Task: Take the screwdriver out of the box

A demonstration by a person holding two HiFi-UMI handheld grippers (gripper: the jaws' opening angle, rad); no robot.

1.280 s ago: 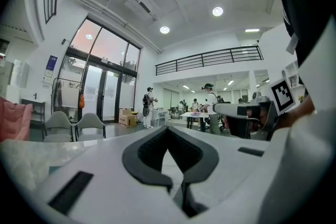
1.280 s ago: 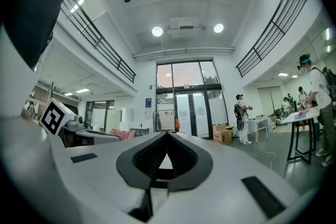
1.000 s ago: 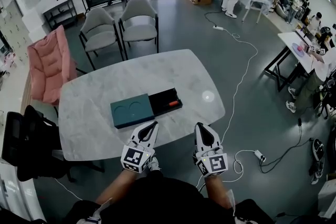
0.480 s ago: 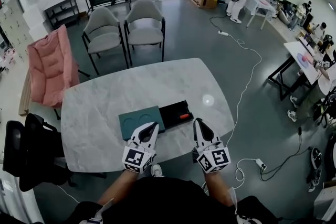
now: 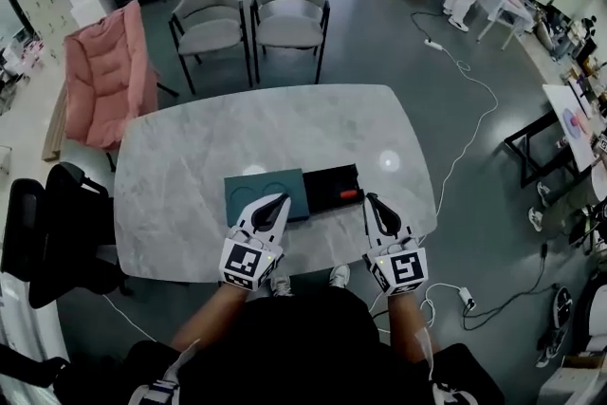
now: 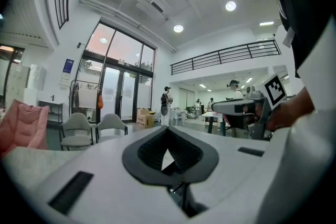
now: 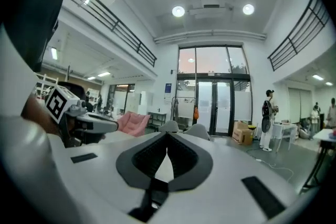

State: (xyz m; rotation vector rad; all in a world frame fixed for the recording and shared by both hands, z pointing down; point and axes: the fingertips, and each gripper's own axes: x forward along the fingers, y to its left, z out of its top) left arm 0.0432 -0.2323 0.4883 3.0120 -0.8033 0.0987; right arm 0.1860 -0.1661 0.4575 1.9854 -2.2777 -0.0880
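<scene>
Closing in on box [image 5: 270, 195]; left gripper [image 5: 281, 201], right gripper [image 5: 372, 202] pinched shut, empty; screwdriver [image 5: 346, 194] within reach, not yet lifted.

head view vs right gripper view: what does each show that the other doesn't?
Head view only: grey marble table, dark teal box with its black tray slid out, orange-handled screwdriver inside. Right gripper view only: right gripper shut, empty; round ceiling lights. Both: left gripper, pink armchair, grey chairs.
</scene>
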